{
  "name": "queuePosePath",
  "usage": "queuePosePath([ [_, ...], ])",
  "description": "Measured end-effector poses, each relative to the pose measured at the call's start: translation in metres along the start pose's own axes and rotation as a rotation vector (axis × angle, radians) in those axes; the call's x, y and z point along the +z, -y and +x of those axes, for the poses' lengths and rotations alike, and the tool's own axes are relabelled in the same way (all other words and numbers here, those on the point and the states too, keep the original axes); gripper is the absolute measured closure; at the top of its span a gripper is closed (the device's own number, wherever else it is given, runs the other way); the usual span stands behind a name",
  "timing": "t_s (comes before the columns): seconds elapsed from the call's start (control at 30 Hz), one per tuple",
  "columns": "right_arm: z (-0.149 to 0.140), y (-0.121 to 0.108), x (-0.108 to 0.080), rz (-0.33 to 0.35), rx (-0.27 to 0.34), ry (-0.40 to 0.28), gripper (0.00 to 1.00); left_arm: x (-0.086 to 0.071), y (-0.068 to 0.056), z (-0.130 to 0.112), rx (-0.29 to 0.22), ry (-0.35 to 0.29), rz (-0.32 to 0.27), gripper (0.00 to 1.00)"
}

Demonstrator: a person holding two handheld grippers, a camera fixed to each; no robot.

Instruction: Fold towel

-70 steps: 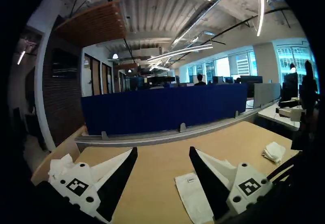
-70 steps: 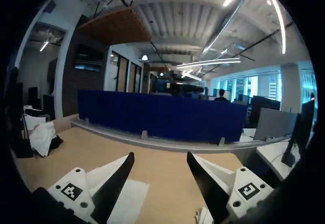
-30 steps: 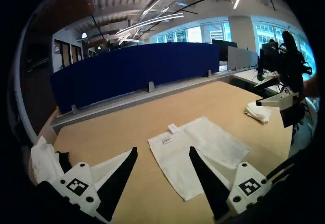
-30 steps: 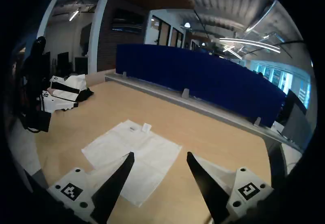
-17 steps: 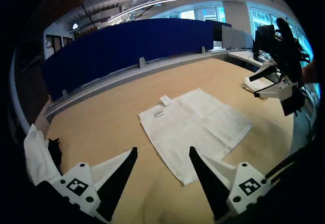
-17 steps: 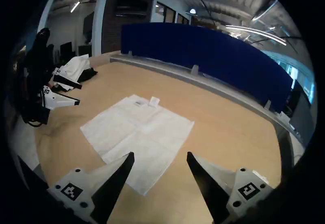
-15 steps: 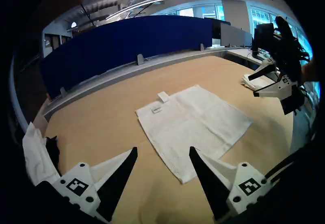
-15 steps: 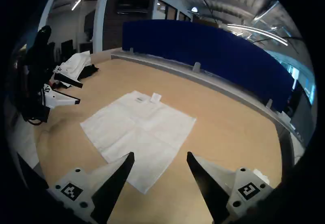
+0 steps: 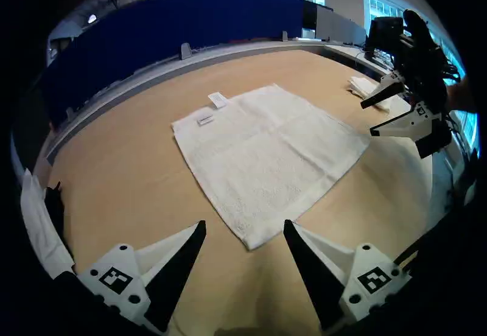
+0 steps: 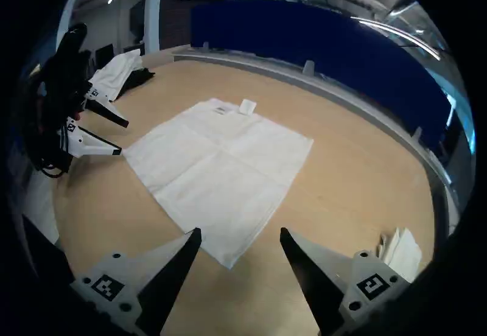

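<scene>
A white towel (image 9: 268,153) lies spread flat on the wooden table (image 9: 122,171), its tags at the far edge. My left gripper (image 9: 243,238) hovers open just above the towel's near corner. In the right gripper view the same towel (image 10: 219,165) lies flat, and my right gripper (image 10: 239,245) hangs open over its near corner. The right gripper (image 9: 389,108) also appears at the right of the left gripper view, beside the towel's right corner. The left gripper (image 10: 106,126) appears at the left of the right gripper view, open, near the towel's left corner.
A folded white cloth stack (image 10: 399,251) lies near the table's right edge, also seen as a white pile (image 9: 365,85). Another white cloth on a dark item (image 10: 119,74) sits at the left end. A blue partition (image 9: 170,25) runs along the table's far side.
Both grippers have tilted down and moved closer to the table; the towel now fills more of each view, with its near corners between the fingertips. Both stay open.
</scene>
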State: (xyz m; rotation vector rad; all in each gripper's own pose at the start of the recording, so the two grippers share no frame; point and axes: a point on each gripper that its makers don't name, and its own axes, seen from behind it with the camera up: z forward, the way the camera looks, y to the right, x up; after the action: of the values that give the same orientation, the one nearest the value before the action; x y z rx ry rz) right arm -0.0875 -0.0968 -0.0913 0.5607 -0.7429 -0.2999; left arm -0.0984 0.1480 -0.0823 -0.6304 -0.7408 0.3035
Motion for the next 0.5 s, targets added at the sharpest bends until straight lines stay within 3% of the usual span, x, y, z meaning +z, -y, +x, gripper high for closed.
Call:
queuePosePath([
  [0.5,-0.026,0.003,0.009,0.018,0.019,0.07,0.0,0.014,-0.009,-0.018,-0.023,0.069,-0.029,0.06],
])
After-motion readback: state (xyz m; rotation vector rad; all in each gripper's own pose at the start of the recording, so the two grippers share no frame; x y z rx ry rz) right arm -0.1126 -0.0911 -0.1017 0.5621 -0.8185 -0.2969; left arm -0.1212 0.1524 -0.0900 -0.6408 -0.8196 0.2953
